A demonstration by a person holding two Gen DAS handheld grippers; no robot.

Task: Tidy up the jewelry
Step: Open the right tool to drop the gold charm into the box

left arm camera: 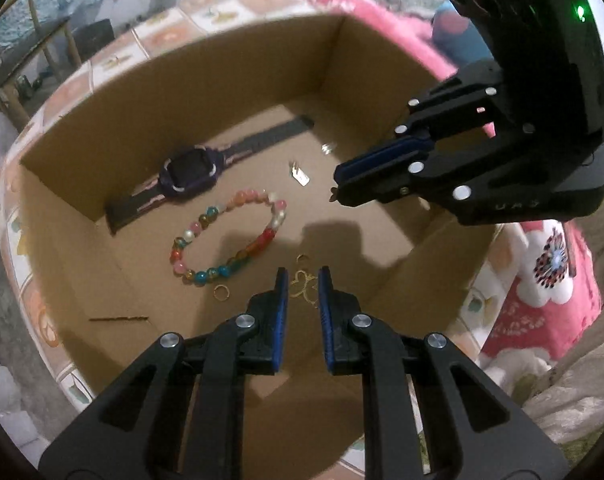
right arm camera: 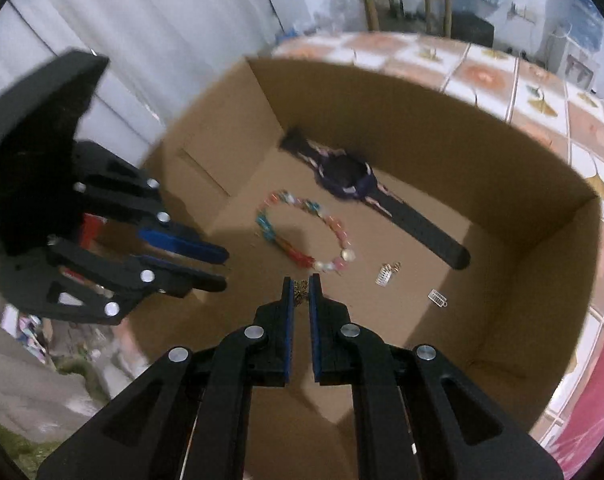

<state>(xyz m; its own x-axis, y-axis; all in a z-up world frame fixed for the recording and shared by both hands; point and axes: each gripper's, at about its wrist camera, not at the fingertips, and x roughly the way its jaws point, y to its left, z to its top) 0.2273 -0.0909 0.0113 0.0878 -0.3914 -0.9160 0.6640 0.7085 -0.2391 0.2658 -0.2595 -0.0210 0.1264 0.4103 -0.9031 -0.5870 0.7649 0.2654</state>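
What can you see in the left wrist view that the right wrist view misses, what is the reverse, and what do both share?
Left wrist only: a gold ring and a gold heart-shaped piece on the box floor. Right wrist only: a white curtain beyond the box. Both: the cardboard box, the watch, the bead bracelet, and the right gripper pinching a small trinket.

Dim, even indoor lighting; soft shadows falling across the cardboard box (left arm camera: 205,80) floor. Heavy fisheye bending with dark vignetting at edges. Right-wrist view smearing with motion blur, beaded bracelet (right arm camera: 302,236) streaking.
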